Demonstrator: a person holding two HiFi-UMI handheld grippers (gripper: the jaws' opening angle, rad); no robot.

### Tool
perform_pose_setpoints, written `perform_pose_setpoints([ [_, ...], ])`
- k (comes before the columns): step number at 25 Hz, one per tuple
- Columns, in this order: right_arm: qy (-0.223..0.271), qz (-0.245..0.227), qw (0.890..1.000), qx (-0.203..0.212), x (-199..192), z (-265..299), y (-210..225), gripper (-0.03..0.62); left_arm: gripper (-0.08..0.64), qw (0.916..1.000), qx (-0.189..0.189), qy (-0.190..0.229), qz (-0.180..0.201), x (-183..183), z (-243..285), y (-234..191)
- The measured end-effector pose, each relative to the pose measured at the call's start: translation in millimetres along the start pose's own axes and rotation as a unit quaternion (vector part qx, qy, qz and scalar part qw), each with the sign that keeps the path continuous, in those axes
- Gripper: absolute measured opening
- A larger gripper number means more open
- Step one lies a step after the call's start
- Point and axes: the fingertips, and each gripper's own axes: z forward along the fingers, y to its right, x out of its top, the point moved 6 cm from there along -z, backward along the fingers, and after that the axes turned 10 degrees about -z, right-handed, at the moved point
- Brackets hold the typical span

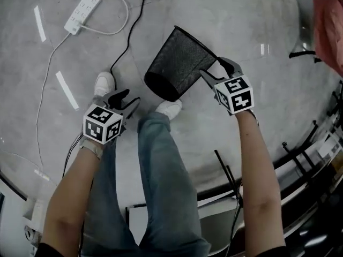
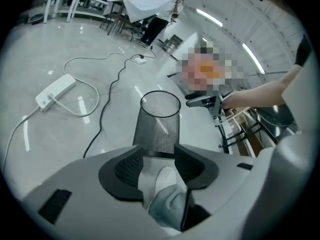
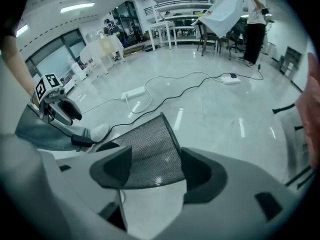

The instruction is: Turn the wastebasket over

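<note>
Grey polished floor (image 1: 241, 15), cable (image 1: 128, 36) trailing across it. Power strip (image 1: 83, 12) lying far left. Left gripper (image 1: 127, 98) hovering above the person's jeans (image 1: 155, 159), jaws standing apart, gripping nothing. Basket (image 1: 177, 60), black mesh, leaning tilted between both grippers, dark narrow end near a white shoe (image 1: 170, 108). Right gripper (image 1: 213, 67) reaching its rim, jaws spreading wide either side of the mesh wall.

There is one wastebasket (image 1: 177, 63), two grippers (the left gripper (image 1: 130, 97) and the right gripper (image 1: 211, 68)), two white shoes, the left shoe (image 1: 104, 83) and the right shoe (image 1: 170, 108), two power strips, the near power strip (image 1: 83, 12) and the far power strip (image 3: 230, 79), one white cable (image 1: 42, 90) and one black cable (image 1: 131, 33).
</note>
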Motion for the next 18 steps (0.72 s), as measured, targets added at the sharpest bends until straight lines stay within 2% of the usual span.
perform_pose_setpoints([
  [5, -0.033, -0.031, 0.998, 0.043, 19.6, 36.2, 29.7, 0.311, 0.196, 0.9969, 0.021, 0.057, -0.050, 0.5, -2.1, -10.6],
  [11, -0.088, -0.090, 0.982, 0.140, 19.9, 71.2, 19.1, 0.311, 0.196, 0.9922, 0.038, 0.093, -0.074, -5.3, -6.6, -16.4],
  [15, -0.088, -0.088, 0.978, 0.167, 21.7, 76.3, 19.4, 0.311, 0.196, 0.9903, 0.042, 0.104, -0.083, -8.8, -7.5, -20.6],
  [18, -0.090, -0.089, 0.975, 0.180, 23.3, 72.9, 15.9, 0.253, 0.196, 0.9898, 0.041, 0.104, -0.088, -11.6, -8.2, -23.5],
])
